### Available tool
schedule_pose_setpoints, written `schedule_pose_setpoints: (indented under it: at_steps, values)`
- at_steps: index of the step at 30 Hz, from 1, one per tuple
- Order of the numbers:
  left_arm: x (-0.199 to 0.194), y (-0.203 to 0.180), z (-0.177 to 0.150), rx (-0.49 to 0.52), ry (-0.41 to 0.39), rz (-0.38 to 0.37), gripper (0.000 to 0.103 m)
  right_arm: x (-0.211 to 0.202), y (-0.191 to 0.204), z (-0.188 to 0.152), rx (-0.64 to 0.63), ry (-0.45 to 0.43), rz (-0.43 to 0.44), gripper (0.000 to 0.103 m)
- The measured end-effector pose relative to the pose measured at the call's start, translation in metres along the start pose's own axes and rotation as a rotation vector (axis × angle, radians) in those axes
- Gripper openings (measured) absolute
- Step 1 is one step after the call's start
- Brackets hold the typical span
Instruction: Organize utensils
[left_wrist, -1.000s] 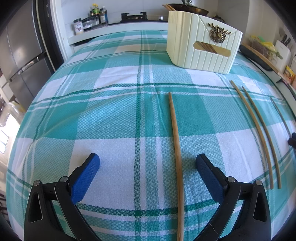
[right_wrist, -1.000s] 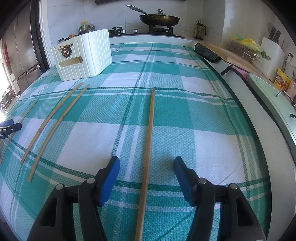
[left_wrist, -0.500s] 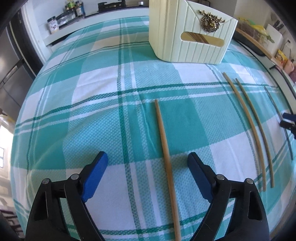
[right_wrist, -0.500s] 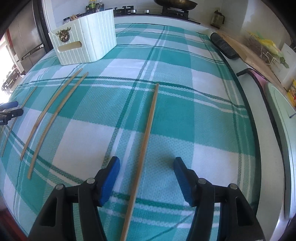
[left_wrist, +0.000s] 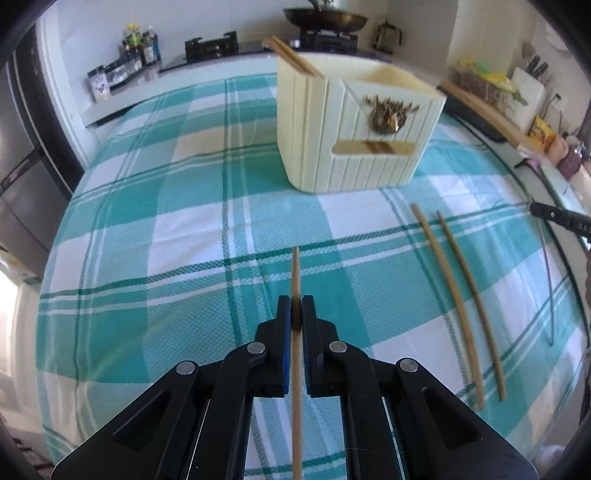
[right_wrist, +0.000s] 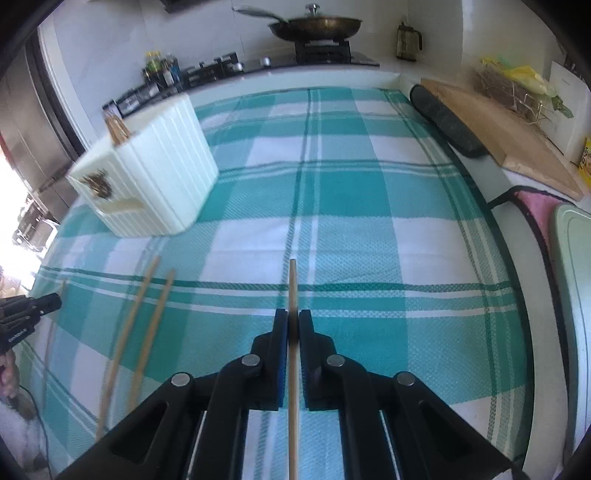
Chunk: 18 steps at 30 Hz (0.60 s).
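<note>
Both grippers clamped on chopsticks

Left gripper (left_wrist: 296, 312) and right gripper (right_wrist: 293, 325) each have jaws closed on one chopstick (left_wrist: 296, 273) (right_wrist: 293, 291), short of the cream holder (left_wrist: 354, 129); two chopsticks (left_wrist: 458, 295) lie between them.

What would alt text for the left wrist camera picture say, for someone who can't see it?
The left gripper is shut on a wooden chopstick above a teal and white checked tablecloth. Two more chopsticks lie on the cloth to the right, and a cream ribbed holder stands beyond with chopsticks already poking out of it.
</note>
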<state>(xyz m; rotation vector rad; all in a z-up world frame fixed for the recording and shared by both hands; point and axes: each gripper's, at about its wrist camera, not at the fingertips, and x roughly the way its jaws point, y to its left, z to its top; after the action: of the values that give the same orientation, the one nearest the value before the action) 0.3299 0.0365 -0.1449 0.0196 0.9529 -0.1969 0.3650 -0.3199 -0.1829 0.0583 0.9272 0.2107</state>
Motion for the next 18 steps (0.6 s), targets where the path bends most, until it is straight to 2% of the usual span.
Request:
schedule_pose_setpoints:
  at_steps: [4, 9, 14, 18]
  values:
    - [-0.063, 0.004, -0.001, -0.017, -0.139, -0.064, 0.004, -0.069, 0.02, -0.005, -0.03, -0.121, 0.104, 0.006]
    - [-0.115, 0.009, 0.0, -0.038, -0.249, -0.111, 0.004, -0.138, 0.047, -0.012, -0.099, -0.226, 0.156, 0.006]
    - [-0.146, 0.018, 0.012, -0.068, -0.333, -0.148, 0.004, -0.171, 0.066, -0.004, -0.141, -0.322, 0.159, 0.006]
    - [-0.16, 0.024, 0.034, -0.093, -0.377, -0.16, 0.003, -0.174, 0.078, 0.017, -0.168, -0.377, 0.135, 0.006]
